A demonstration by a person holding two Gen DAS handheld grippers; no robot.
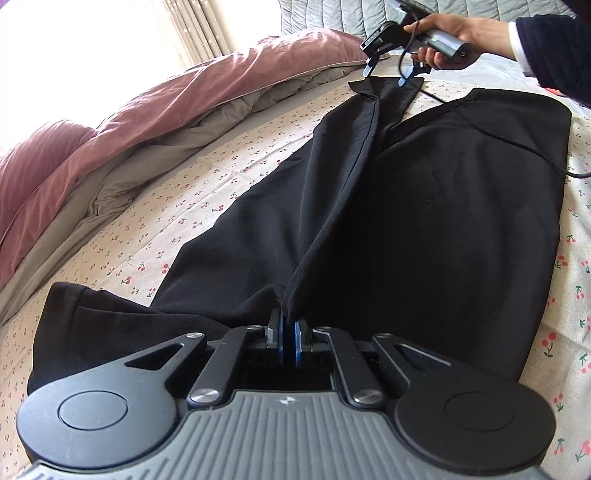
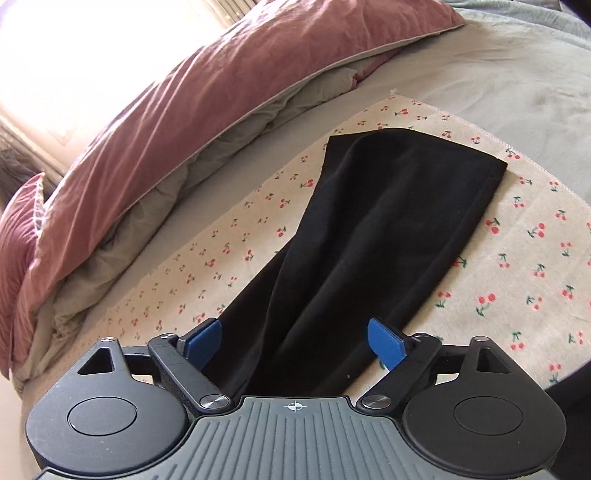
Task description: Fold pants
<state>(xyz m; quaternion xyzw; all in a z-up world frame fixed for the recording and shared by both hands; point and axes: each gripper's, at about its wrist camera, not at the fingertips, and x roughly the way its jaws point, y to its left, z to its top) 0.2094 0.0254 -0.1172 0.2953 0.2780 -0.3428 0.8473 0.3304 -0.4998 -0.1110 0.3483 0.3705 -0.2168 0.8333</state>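
Black pants (image 1: pixel 388 206) are lying flat on the cherry-print sheet (image 1: pixel 207 184). Left gripper (image 1: pixel 287 341) is pinching a fabric ridge near the crotch; right gripper (image 2: pixel 295 341) is hovering wide open over a leg w/ nothing held. Soft, limp, light cloth (best grabbed at hems/seams). Pink duvet (image 2: pixel 166 110) is bunching alongside.

Bed w/ bedding, window side

Cherry-print sheet (image 1: pixel 258 155) spread over grey mattress cover (image 2: pixel 498 85); pink duvet (image 1: pixel 155 110) w/ grey underside bunched along far edge, pink pillow (image 2: pixel 18 236) beside it, curtains (image 1: pixel 192 26) behind, bright backlight.
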